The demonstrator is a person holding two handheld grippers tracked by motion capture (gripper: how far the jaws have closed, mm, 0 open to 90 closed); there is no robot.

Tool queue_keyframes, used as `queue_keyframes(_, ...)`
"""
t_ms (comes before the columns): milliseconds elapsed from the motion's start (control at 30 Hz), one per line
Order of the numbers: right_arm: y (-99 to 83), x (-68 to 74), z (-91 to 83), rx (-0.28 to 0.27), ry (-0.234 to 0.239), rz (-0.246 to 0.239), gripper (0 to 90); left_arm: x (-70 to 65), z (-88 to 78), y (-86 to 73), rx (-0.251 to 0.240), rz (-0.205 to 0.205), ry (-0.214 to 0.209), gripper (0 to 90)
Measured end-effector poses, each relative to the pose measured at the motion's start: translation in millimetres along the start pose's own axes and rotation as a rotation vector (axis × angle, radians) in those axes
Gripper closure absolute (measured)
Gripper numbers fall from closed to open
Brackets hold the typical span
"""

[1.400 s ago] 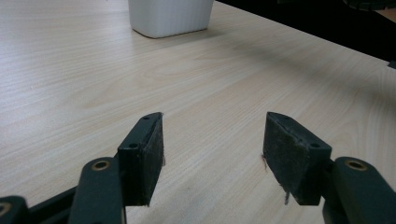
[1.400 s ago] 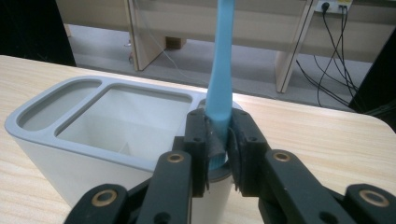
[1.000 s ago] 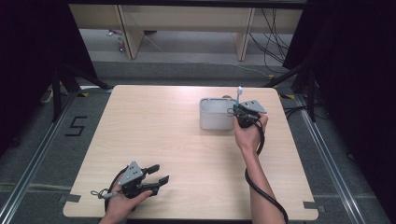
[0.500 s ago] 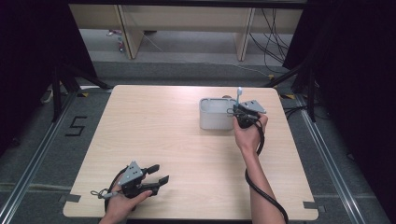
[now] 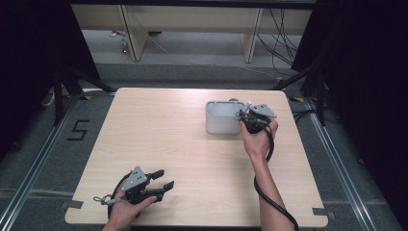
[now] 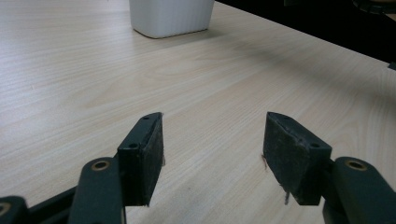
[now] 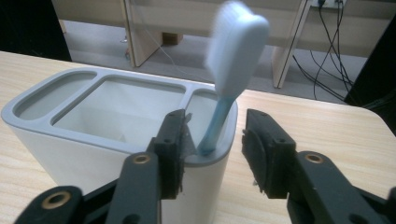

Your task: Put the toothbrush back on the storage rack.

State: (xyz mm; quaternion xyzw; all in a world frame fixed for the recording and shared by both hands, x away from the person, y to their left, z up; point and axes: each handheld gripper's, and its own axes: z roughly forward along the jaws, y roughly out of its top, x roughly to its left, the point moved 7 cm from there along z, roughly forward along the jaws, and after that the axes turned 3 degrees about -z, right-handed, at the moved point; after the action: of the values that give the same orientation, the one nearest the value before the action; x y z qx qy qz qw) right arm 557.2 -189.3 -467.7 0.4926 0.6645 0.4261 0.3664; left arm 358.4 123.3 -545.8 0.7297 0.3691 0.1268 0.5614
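down at the near edge of the table [image 5: 159, 139], the left gripper [image 5: 162, 180] rests low in the person's hand, jaws spread wide with nothing but bare wood between the pads [image 6: 145, 154]; it looks idle, no part in the work right now

moving up the table, bare wood across the middle, then the right hand [image 5: 256, 139] reaching out to the far right side, where the right gripper [image 5: 243, 114] sits right up against the white holder [image 5: 220, 126]

and here's the moment: in the right gripper view the jaws have just been opening, and now they stand well apart on either side of the toothbrush [image 7: 229, 79]; the light blue handle rises between them, but neither pad seems to press on it, so i'd call that a release

the toothbrush stands in the small end slot of the holder [image 7: 116, 126], the slot nearest this gripper, leaning a touch, its bristle head up top and blurred; the wide middle compartment and the far narrow one look empty from here

so where are we? judging from how things lie, the main job is done: brush dropped into its slot, grip let go; what's left, i'd say, is just drawing the right gripper back clear without knocking the handle, since the pads are close on both sides

beyond the table, only floor, shelf legs and cables
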Motion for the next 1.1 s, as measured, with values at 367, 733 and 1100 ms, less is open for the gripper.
queue_keyframes(367,-3.3,-1.7,-10.6,0.045,0.024,0.01,52.0,0.0,-0.1,0.0,-0.002,-0.001,0.0,37.7)
queue_keyframes(733,-13.1,-6.2,-25.3,0.078,0.048,0.005,49.6,0.2,0.0,0.0,0.0,-0.001,0.003,37.7)
queue_keyframes(1100,-25.5,-5.9,-45.5,0.114,0.06,0.039,49.7,0.1,0.0,0.0,-0.002,0.002,0.006,37.7)
